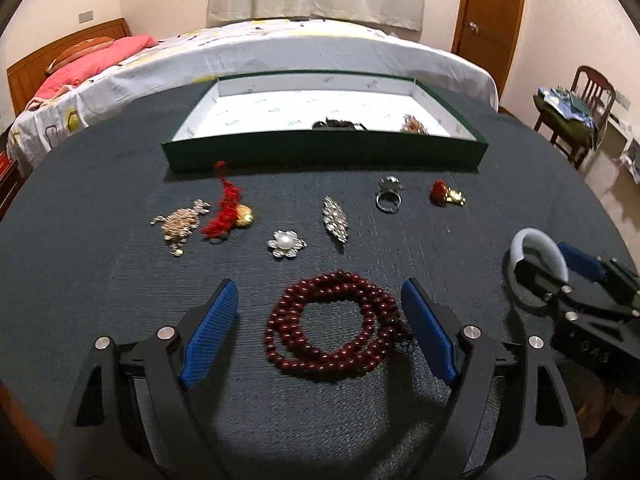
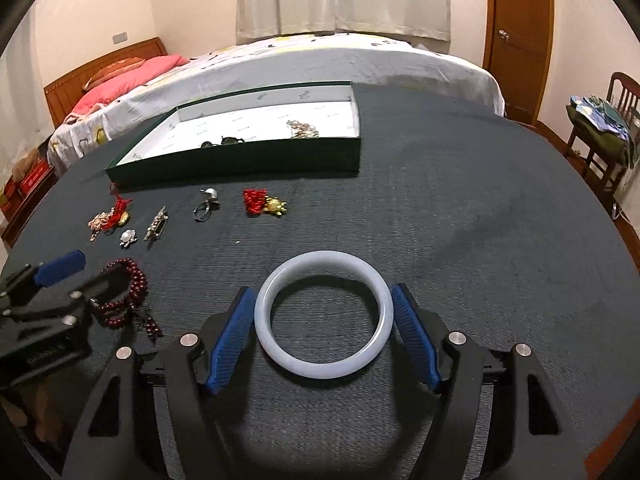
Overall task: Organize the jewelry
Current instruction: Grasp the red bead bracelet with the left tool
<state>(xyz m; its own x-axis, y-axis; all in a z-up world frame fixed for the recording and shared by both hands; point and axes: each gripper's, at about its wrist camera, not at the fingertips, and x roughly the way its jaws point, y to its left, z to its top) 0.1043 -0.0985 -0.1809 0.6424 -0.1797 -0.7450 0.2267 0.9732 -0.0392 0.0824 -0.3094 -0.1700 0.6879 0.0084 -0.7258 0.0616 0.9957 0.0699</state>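
A string of dark red beads (image 1: 334,322) lies coiled on the dark table cloth (image 1: 100,280). My left gripper (image 1: 319,285) stands open around it, its right pad next to the beads. A white bangle (image 2: 324,314) lies flat between the blue pads (image 2: 230,336) of my right gripper (image 2: 323,289), which press on its two sides. The green box (image 1: 320,156) with a white lining stands at the far side and holds a dark piece (image 1: 338,124) and a gold piece (image 1: 414,124). In the left wrist view the right gripper (image 1: 548,260) shows at the right edge with the bangle (image 1: 536,240).
Between box and grippers lie a gold brooch (image 1: 182,220), a red tassel with a gold ball (image 1: 228,208), a pearl flower brooch (image 1: 286,243), a rhinestone brooch (image 1: 335,218), a ring (image 1: 388,196) and a red and gold charm (image 1: 446,194). A bed (image 1: 300,52) stands behind the table.
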